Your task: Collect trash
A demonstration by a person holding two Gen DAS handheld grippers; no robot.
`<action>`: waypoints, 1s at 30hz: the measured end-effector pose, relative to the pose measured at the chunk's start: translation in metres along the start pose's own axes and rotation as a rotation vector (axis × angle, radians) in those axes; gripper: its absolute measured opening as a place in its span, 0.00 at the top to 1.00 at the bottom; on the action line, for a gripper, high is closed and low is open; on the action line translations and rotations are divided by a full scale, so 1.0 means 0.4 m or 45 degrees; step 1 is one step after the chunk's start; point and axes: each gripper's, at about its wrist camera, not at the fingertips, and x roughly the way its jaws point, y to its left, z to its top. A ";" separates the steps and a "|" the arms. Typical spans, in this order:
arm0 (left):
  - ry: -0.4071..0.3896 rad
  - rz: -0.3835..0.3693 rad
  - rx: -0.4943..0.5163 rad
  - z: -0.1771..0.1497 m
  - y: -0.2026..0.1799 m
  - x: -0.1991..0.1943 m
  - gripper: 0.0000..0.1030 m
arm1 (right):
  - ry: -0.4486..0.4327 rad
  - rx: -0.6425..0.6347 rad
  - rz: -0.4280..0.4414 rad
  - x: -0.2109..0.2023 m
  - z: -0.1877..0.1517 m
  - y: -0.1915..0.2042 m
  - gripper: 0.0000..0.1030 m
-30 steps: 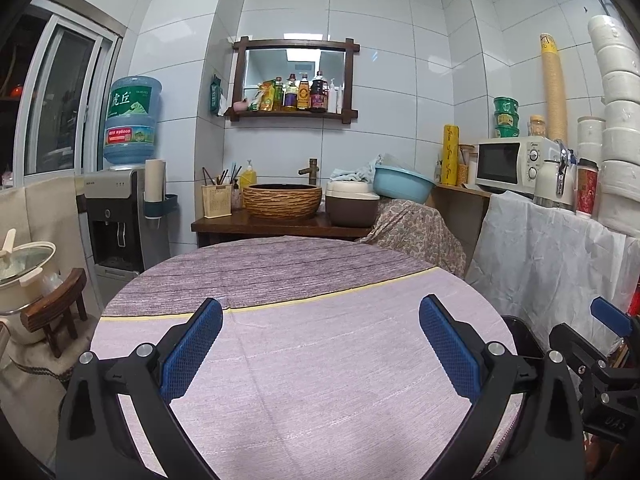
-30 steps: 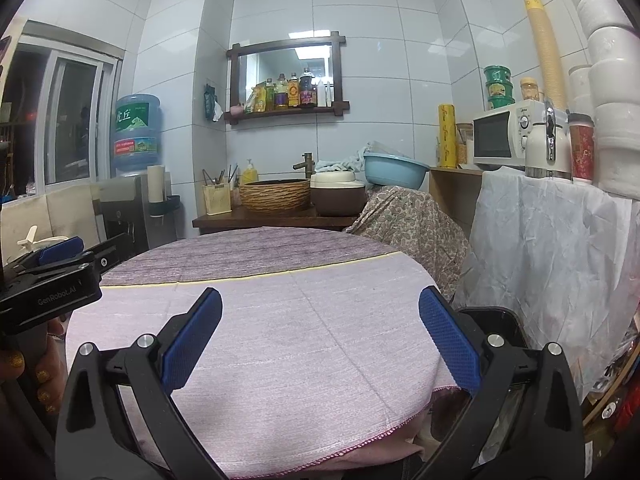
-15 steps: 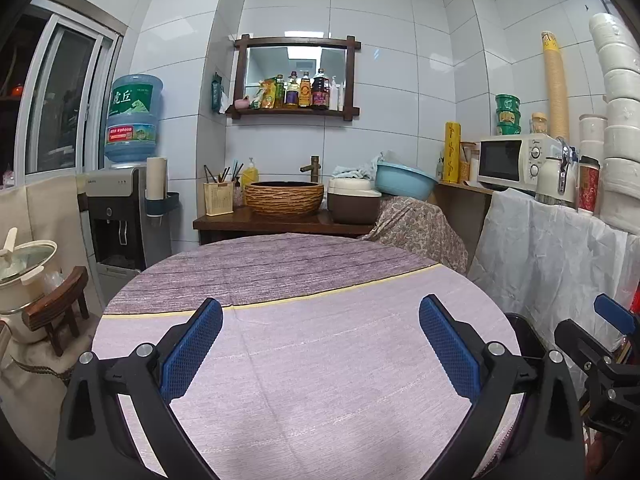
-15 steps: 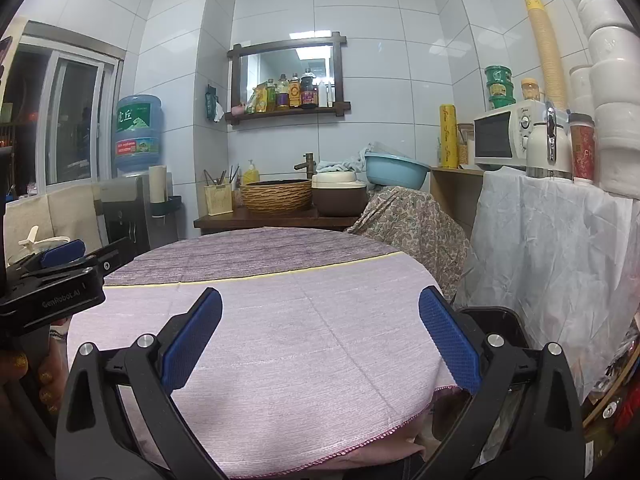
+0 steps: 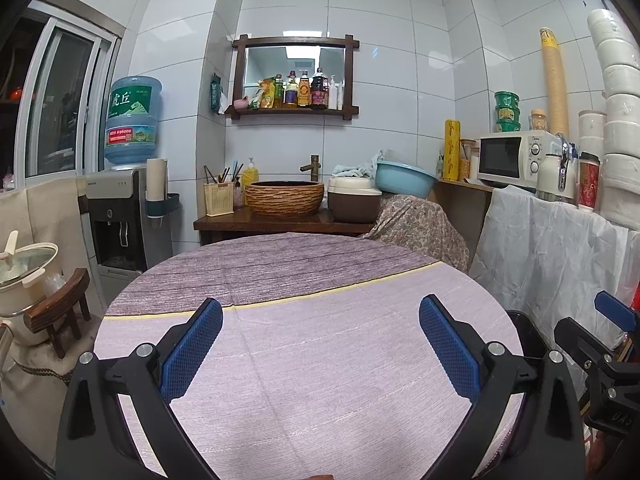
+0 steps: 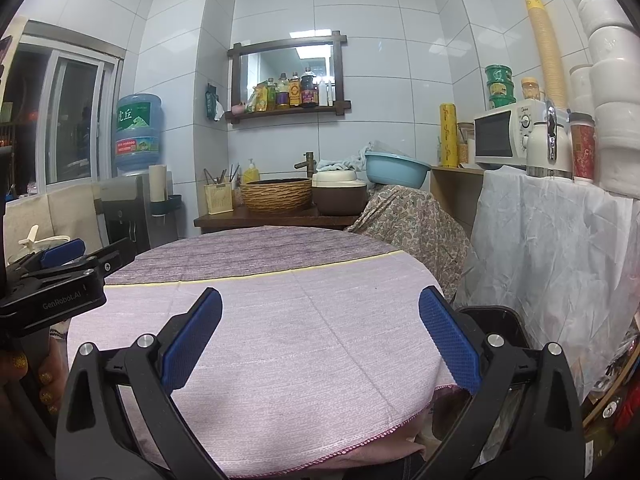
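A round table point(image 5: 320, 360) point(image 6: 304, 340) under a pale purple cloth fills both views, and no trash shows on it. My left gripper point(image 5: 320, 320) hovers open over the near half, nothing between its blue pads. My right gripper point(image 6: 320, 312) hangs open over the table's near right edge, also empty. Each gripper shows in the other's view: the left gripper point(image 6: 92, 254) at the left edge with a hand below it, the right gripper point(image 5: 588, 318) at the right edge. A black bin point(image 5: 528, 332) point(image 6: 492, 320) stands beside the table's right side, its inside mostly hidden.
Behind the table, a wooden counter point(image 5: 280, 220) carries a woven basin, a brown pot and a blue bowl. A water dispenser point(image 5: 116, 208) stands at the left. A white-draped shelf point(image 5: 552, 248) with a microwave and stacked cups lines the right. A small stool with a pot point(image 5: 44, 304) sits at the far left.
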 end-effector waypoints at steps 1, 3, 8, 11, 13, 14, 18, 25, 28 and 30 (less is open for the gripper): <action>-0.001 0.001 0.001 0.000 0.001 0.000 0.05 | -0.001 0.000 0.000 0.000 0.000 0.000 0.06; -0.003 0.005 0.004 0.000 0.000 -0.001 0.05 | -0.001 0.001 0.000 0.000 0.000 -0.001 0.06; -0.009 0.012 0.004 -0.002 0.000 -0.003 0.05 | 0.001 0.001 0.001 0.000 -0.001 -0.001 0.06; -0.008 0.015 0.010 -0.002 -0.001 -0.003 0.05 | 0.001 0.002 0.002 0.000 -0.001 -0.002 0.06; -0.007 0.014 0.012 -0.003 -0.001 -0.004 0.05 | 0.001 0.001 0.002 0.000 -0.001 -0.002 0.06; -0.007 0.014 0.012 -0.003 -0.001 -0.004 0.05 | 0.002 0.001 0.002 0.000 -0.001 -0.001 0.06; -0.003 0.016 0.013 -0.004 -0.003 -0.004 0.05 | 0.006 0.002 0.004 0.002 -0.005 0.001 0.06; 0.009 0.005 0.010 0.000 0.004 0.003 0.05 | 0.010 0.004 0.005 0.003 -0.008 0.000 0.06; 0.010 0.005 0.013 0.000 0.004 0.003 0.05 | 0.011 0.007 0.007 0.004 -0.007 -0.004 0.06; 0.012 0.001 0.015 0.000 0.005 0.004 0.05 | 0.013 0.008 0.009 0.005 -0.007 -0.004 0.06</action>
